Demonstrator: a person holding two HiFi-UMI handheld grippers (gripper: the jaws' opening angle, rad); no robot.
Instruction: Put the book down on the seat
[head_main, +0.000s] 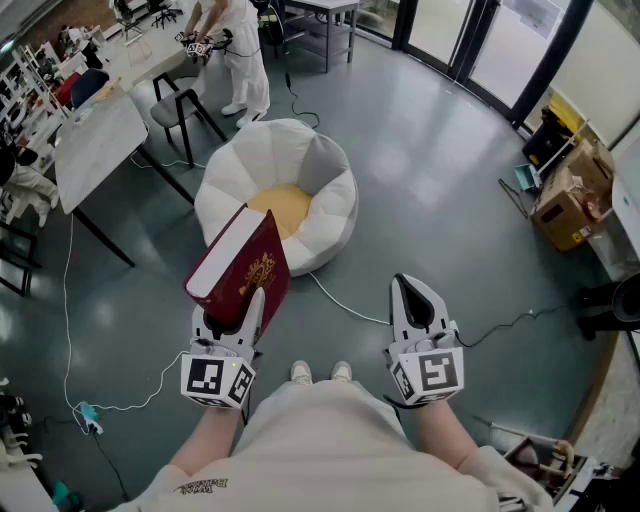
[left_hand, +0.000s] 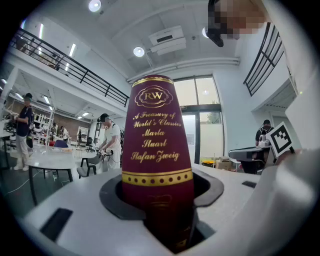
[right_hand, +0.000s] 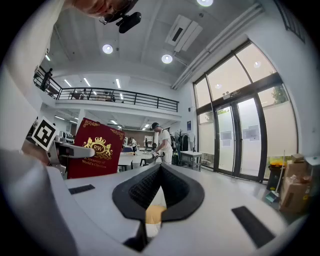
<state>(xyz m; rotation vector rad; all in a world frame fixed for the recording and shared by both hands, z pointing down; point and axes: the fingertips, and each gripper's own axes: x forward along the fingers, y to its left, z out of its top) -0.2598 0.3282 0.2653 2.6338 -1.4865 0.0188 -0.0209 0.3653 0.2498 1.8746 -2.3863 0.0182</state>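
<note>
A thick dark red book (head_main: 240, 265) with gold lettering stands upright in my left gripper (head_main: 232, 318), which is shut on its lower end. In the left gripper view the book's spine (left_hand: 157, 150) fills the gap between the jaws. The seat (head_main: 330, 190) is a white petal-shaped floor cushion with a yellow centre, on the floor just beyond the book. My right gripper (head_main: 410, 290) is held level to the right, shut with nothing in it. In the right gripper view its pads (right_hand: 150, 182) meet at the tip, and the book's cover (right_hand: 95, 147) shows at left.
A white table (head_main: 95, 145) and a grey chair (head_main: 180, 105) stand to the far left, with a person in white (head_main: 240, 50) behind them. A white cable (head_main: 345, 305) runs over the floor near the seat. Cardboard boxes (head_main: 570, 195) sit at the right.
</note>
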